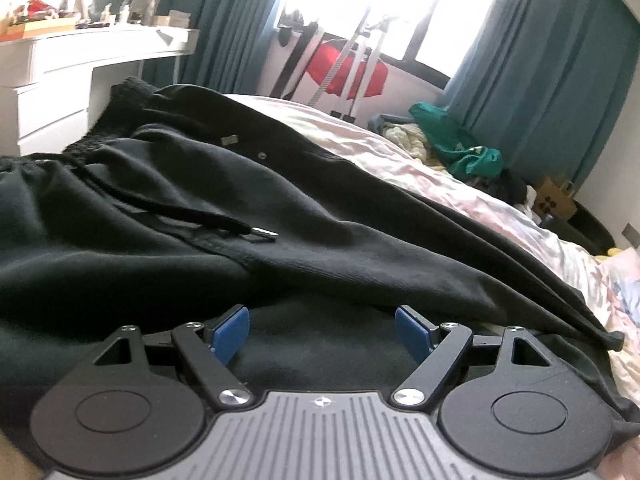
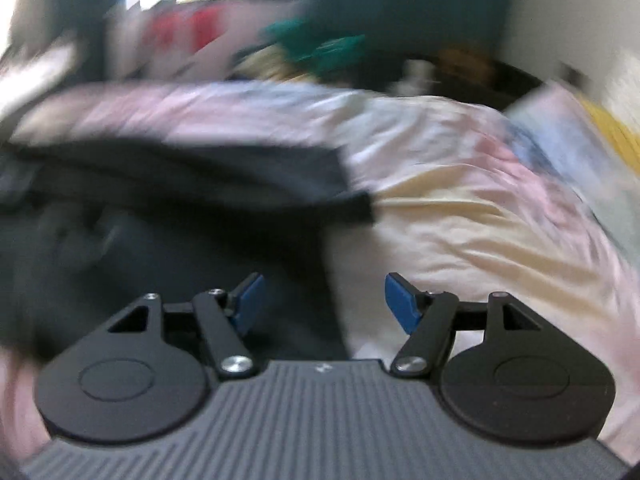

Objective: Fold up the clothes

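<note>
Item: black trousers (image 1: pixel 280 216), spread on the bed (image 1: pixel 460 184). Left gripper (image 1: pixel 322 334) and right gripper (image 2: pixel 324 304): jaws wide, empty, at the trousers' near edge. Risk: drawstring (image 1: pixel 192 210) snagging; slack cloth bunching in a single-layer pinch.

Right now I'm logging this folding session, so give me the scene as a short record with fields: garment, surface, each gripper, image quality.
garment: black drawstring trousers, spread out, not folded
surface: bed with pink patterned sheet
left gripper: open, holding nothing, low over the black fabric
right gripper: open, holding nothing, at the garment's edge where it meets the sheet
background: teal curtains, white dresser
image quality: left wrist view sharp; right wrist view motion-blurred
</note>
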The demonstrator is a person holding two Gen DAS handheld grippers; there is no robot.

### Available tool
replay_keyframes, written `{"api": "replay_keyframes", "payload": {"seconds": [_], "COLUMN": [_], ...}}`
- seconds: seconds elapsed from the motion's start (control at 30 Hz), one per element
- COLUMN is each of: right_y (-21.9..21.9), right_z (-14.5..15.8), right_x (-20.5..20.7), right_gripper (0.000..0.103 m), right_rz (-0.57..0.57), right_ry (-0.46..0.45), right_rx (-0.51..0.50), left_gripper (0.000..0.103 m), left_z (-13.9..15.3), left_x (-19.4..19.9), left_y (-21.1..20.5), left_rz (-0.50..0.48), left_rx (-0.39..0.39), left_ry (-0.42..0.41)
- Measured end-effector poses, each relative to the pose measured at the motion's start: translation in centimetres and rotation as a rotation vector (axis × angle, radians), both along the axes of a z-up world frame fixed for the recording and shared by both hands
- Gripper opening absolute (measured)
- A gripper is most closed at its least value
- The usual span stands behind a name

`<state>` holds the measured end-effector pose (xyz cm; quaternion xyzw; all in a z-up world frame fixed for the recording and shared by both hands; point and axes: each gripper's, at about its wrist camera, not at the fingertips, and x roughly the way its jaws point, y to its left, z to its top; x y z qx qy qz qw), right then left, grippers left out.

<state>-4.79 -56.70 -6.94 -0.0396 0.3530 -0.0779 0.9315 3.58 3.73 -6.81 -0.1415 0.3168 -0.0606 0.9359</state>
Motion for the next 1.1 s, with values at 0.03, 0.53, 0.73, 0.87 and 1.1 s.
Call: {"api": "replay_keyframes", "payload": {"seconds": [0.03, 0.53, 0.73, 0.87, 1.1], "right_y": [1.1, 9.0, 9.5, 9.7, 10.1], "right_z": [-0.3, -6.0, -5.0, -4.3, -0.6], "right_x": [-0.6, 0.0, 0.0, 0.2, -0.4], "right_gripper": [0.068, 0.023, 0.010, 0.006, 0.005], "right_rz": [0.058, 0.313, 0.192, 0.151, 0.099], "right_ry": [0.031, 0.220, 0.168, 0.226, 0.178], "right_rx": [-0.036, -0.522, -0.520, -0.471, -0.394], "left_gripper": [0.082, 0.100, 0.099, 0.074, 0.026], "left_z": [0.3, 3.8, 0.9, -1.4, -2.8], "left_x": [-0.4, -9.5, -9.0, -8.0, -6.2], "left_y": [0.5, 15.6, 18.5, 18.8, 19.8], "left_rz": [0.017, 0.525, 0.610, 0.576, 0.640], "left_rx": [-0.001, -0.244, -0.467, -0.626, -0.648], "left_ry": [0.001, 0.004, 0.113, 0.161, 0.190]}}
